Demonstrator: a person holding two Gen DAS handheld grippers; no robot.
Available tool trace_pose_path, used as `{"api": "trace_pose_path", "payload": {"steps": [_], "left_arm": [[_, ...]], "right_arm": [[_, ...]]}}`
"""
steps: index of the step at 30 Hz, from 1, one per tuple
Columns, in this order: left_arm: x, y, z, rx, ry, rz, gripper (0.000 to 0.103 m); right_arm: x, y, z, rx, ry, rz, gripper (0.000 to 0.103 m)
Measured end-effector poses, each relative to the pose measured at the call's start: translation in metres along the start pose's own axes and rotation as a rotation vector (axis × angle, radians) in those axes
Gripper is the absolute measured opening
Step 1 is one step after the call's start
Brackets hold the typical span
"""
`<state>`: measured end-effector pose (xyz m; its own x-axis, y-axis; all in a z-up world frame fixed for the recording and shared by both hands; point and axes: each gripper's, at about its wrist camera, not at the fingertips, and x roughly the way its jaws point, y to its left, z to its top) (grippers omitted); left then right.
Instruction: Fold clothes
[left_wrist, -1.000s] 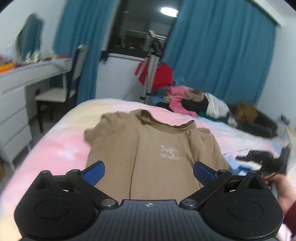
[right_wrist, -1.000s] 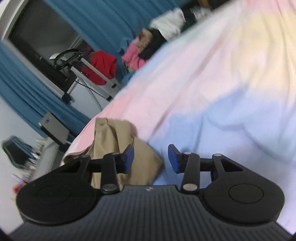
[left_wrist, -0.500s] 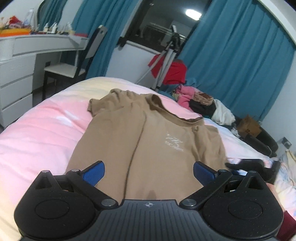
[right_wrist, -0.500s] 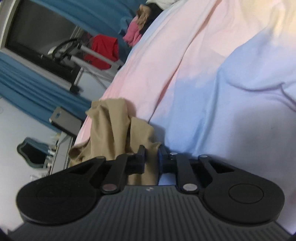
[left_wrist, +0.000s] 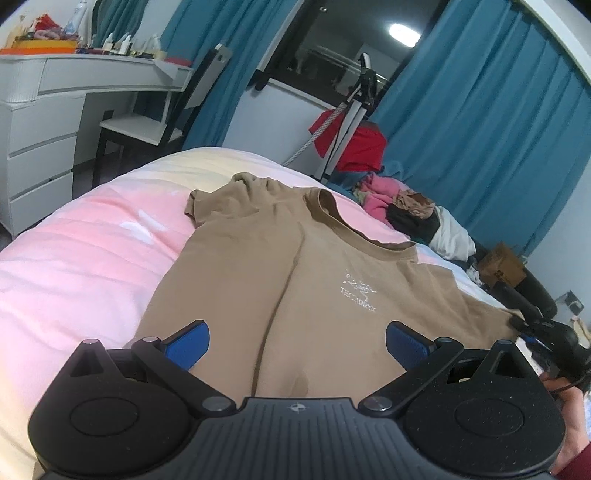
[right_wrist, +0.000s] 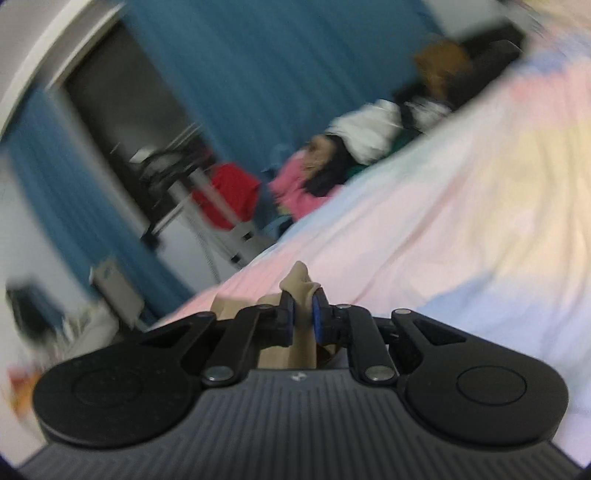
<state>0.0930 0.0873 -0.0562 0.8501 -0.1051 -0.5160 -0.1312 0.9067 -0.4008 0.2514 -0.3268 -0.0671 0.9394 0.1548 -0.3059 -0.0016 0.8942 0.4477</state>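
The tan T-shirt (left_wrist: 295, 280) is spread front-up on the pastel bedspread (left_wrist: 81, 258). The left gripper (left_wrist: 297, 341) is held wide apart above its hem, while a sleeve fold is pinched by the right gripper (right_wrist: 303, 314).

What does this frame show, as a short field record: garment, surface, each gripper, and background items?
garment: tan T-shirt, spread front-up, white chest logo, neckline toward the far end
surface: bed with pastel pink, yellow and blue cover
left gripper: open, above the shirt's hem area, holding nothing
right gripper: shut on a bunch of the shirt's tan fabric; view blurred
background: clothes pile, tripod, blue curtains, white dresser, chair
fold status: no fold visible yet
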Motion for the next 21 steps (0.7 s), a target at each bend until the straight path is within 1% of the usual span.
{"api": "trace_pose_path", "payload": {"steps": [3, 4, 6, 8, 9, 10, 11, 13, 14, 16, 17, 19, 21], "left_arm": [[-0.001, -0.001, -0.002, 0.013, -0.004, 0.005, 0.103], [-0.001, -0.001, -0.002, 0.016, -0.005, 0.007, 0.103], [-0.001, -0.001, -0.003, 0.021, -0.008, 0.018, 0.103], [-0.001, 0.001, -0.002, 0.021, -0.011, 0.026, 0.103], [-0.001, 0.001, -0.002, 0.019, -0.009, 0.024, 0.103], [-0.001, 0.002, -0.002, 0.017, -0.007, 0.021, 0.103], [-0.001, 0.003, -0.002, 0.014, -0.005, 0.019, 0.103], [-0.001, 0.004, -0.002, 0.01, -0.002, 0.015, 0.103], [-0.002, 0.003, -0.002, 0.011, 0.0, 0.008, 0.103], [-0.003, 0.001, -0.002, 0.01, 0.003, -0.007, 0.103], [-0.003, 0.0, -0.003, 0.009, 0.005, -0.014, 0.103], [-0.004, -0.003, -0.003, 0.007, 0.007, -0.035, 0.103], [-0.005, -0.005, -0.003, 0.019, 0.003, -0.045, 0.103]], "right_arm": [[0.004, 0.048, -0.028, -0.29, 0.059, 0.092, 0.014], [0.008, 0.06, -0.04, -0.338, 0.104, 0.127, 0.014], [0.018, 0.083, -0.066, -0.416, 0.203, 0.2, 0.015], [0.027, 0.097, -0.085, -0.462, 0.295, 0.217, 0.016], [0.032, 0.103, -0.093, -0.483, 0.338, 0.215, 0.019], [0.037, 0.104, -0.098, -0.493, 0.371, 0.214, 0.025], [0.04, 0.104, -0.098, -0.492, 0.394, 0.234, 0.031], [0.037, 0.097, -0.092, -0.448, 0.405, 0.29, 0.055], [0.037, 0.092, -0.086, -0.413, 0.407, 0.319, 0.058], [0.032, 0.079, -0.07, -0.293, 0.378, 0.391, 0.058], [0.026, 0.068, -0.062, -0.218, 0.343, 0.418, 0.057], [0.024, 0.046, -0.041, -0.05, 0.246, 0.402, 0.057], [0.027, 0.018, -0.029, 0.125, 0.185, 0.329, 0.058]]}}
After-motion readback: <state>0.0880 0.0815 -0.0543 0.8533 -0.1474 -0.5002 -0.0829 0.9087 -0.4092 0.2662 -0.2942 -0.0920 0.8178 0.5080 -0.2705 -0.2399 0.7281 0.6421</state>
